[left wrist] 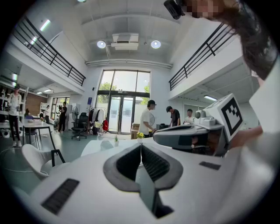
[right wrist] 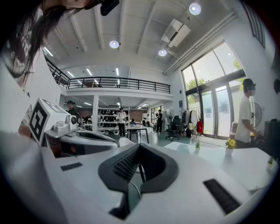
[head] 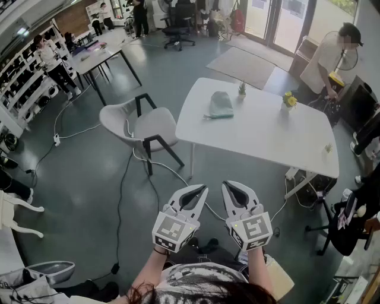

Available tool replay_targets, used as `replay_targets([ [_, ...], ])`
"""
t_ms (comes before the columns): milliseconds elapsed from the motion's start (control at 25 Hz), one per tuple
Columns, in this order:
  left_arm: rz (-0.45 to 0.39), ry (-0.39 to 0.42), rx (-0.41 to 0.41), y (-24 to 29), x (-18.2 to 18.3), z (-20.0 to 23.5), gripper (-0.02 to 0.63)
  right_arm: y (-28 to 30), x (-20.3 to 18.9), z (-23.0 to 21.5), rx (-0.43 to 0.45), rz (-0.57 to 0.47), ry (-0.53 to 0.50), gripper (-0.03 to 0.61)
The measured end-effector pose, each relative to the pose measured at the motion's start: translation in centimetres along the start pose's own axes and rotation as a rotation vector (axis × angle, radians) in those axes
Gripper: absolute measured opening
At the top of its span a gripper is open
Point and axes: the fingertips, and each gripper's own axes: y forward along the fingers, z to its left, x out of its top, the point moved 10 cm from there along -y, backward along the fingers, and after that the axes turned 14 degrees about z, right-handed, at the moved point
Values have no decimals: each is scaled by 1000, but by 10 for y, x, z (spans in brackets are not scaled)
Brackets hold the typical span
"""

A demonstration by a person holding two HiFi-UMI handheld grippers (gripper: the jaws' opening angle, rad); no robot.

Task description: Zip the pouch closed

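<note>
Pouch (head: 221, 105) lies on desk (head: 267, 133), upper centre; we hold left gripper (head: 203, 188) and right gripper (head: 229, 184) closed, empty, well below it, roughly equidistant.

We count two grippers: one left gripper (head: 202, 190) and one right gripper (head: 228, 185). There is one white table (head: 267, 136), and on it we count one pale green pouch (head: 220, 105) and three small potted plants (head: 242, 89) (head: 289, 100) (head: 328, 148). We see two chairs: one pale shell chair (head: 142, 124) and one black office chair (head: 178, 24). There is one rug (head: 252, 64) and one further desk (head: 98, 59). We count at least four standing people (head: 329, 56) (head: 53, 59) (head: 104, 13) (head: 141, 15); others may be too small to tell.
</note>
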Motion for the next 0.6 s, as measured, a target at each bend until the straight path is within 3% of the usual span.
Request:
replay_targets([
  [600, 16, 3, 49, 43, 9, -27, 14, -12, -26, -52, 53, -2, 46, -8],
])
